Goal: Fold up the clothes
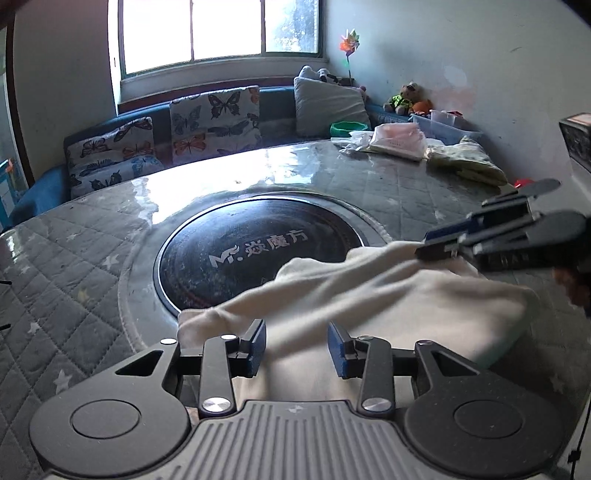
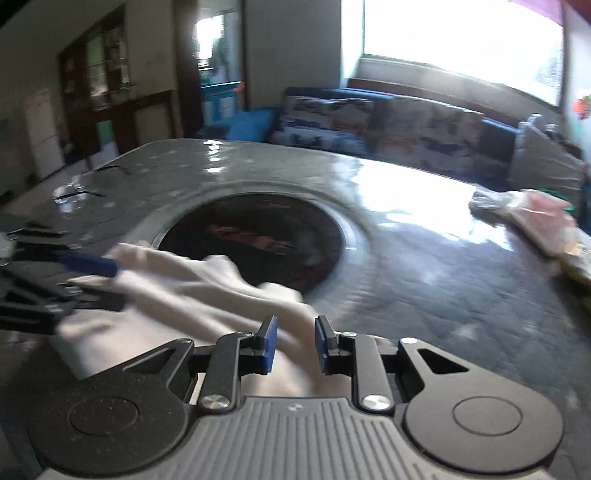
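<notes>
Quilted grey covering under a glossy sheet spreads over the desk [image 1: 92,258], with a dark round plate [image 1: 258,254] set in its middle. A cream garment [image 1: 369,295] lies rumpled at the plate's lower right edge, partly over it. The left tool [image 1: 296,347] sits low in its frame, its blue pads apart with cloth between them. The right tool [image 2: 295,343] also stands apart over the fabric; in the left view its tips touch a raised fold. Butterfly cushions [image 1: 214,118] line a sofa under the window [image 1: 218,29], and folded clothes [image 1: 461,158] rest at upper right.
</notes>
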{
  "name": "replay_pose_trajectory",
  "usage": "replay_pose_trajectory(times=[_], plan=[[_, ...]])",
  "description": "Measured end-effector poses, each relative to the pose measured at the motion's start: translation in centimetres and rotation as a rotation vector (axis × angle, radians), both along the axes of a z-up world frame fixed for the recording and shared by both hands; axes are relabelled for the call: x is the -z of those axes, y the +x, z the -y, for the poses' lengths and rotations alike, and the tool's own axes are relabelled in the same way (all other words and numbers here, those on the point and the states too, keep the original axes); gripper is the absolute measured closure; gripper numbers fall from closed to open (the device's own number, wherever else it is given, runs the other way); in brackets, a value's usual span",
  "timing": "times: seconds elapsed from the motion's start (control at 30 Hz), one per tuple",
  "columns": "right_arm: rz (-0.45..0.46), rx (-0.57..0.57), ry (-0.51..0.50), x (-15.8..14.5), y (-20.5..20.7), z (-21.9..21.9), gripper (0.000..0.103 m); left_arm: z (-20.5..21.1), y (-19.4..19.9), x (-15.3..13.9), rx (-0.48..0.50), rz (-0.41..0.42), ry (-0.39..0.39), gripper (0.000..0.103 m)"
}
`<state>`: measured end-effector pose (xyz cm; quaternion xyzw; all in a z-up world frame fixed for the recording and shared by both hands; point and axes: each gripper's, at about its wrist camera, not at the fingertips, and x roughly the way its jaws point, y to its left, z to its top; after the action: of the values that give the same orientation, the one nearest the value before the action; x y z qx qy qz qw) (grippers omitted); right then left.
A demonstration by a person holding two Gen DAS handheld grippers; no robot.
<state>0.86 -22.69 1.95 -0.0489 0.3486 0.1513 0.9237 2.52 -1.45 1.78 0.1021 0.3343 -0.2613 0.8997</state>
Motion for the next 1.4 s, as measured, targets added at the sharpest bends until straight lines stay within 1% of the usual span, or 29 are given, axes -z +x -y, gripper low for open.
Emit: replay_pose_trajectory(times=[0.1, 0.2, 0.3, 0.47, 0.6, 0.7, 0.77, 0.93, 1.07, 1.13, 1.23, 1.3, 1.4], plan=[[-0.015, -0.04, -0.004, 0.5, 1.0, -1.5, 0.082, 0.3, 1.5, 0.4, -0.012, -0.017, 0.009, 0.063], [-0.031, -0.032, -0.003, 1.1, 1.8, -1.9, 0.082, 0.3, 3.1, 1.1, -0.047, -0.042, 0.028, 0.063], [-0.047, -0.023, -0.002, 1.7, 2.7, -2.4, 0.082, -0.2, 4.4, 1.6, -0.083, -0.079, 0.01, 0.063], [-0.041, -0.025, 0.031, 1.0, 2.8, -2.9, 0.081, -0.5, 5.1, 1.4, -0.105, -0.076, -0.014, 0.062], [-0.04, -0.069, 0.026, 1.0, 3.2, -4.7, 0.081, -0.6, 5.3, 1.4, -0.12, -0.069, -0.019, 0.06], [-0.058, -0.071, -0.005, 1.8, 4.0, -6.0, 0.081, -1.1, 5.0, 1.1, -0.134, -0.06, -0.03, 0.059], [-0.048, -0.064, -0.019, 2.0, 4.3, -6.3, 0.081, -1.5, 4.5, 0.7, -0.134, -0.047, -0.031, 0.058], [-0.026, -0.056, 0.01, 1.2, 3.9, -6.1, 0.08, -2.2, 2.8, -0.1, -0.115, -0.015, -0.03, 0.057], [-0.031, -0.116, 0.015, 0.9, 2.9, -6.8, 0.08, -1.7, 1.8, -0.2, -0.081, -0.001, -0.028, 0.057], [-0.041, -0.127, 0.005, 1.3, 3.0, -7.4, 0.08, -1.6, 2.0, 0.2, -0.093, -0.003, -0.009, 0.057], [-0.049, -0.136, -0.011, 1.9, 3.1, -8.1, 0.076, -1.9, 2.4, 0.8, -0.123, -0.013, 0.007, 0.057], [-0.038, -0.14, -0.028, 2.0, 3.2, -8.5, 0.075, -2.4, 2.5, 1.0, -0.144, -0.022, 0.005, 0.057], [-0.031, -0.138, -0.026, 1.9, 3.5, -9.1, 0.074, -3.1, 2.6, 1.1, -0.164, -0.026, 0.0, 0.057]])
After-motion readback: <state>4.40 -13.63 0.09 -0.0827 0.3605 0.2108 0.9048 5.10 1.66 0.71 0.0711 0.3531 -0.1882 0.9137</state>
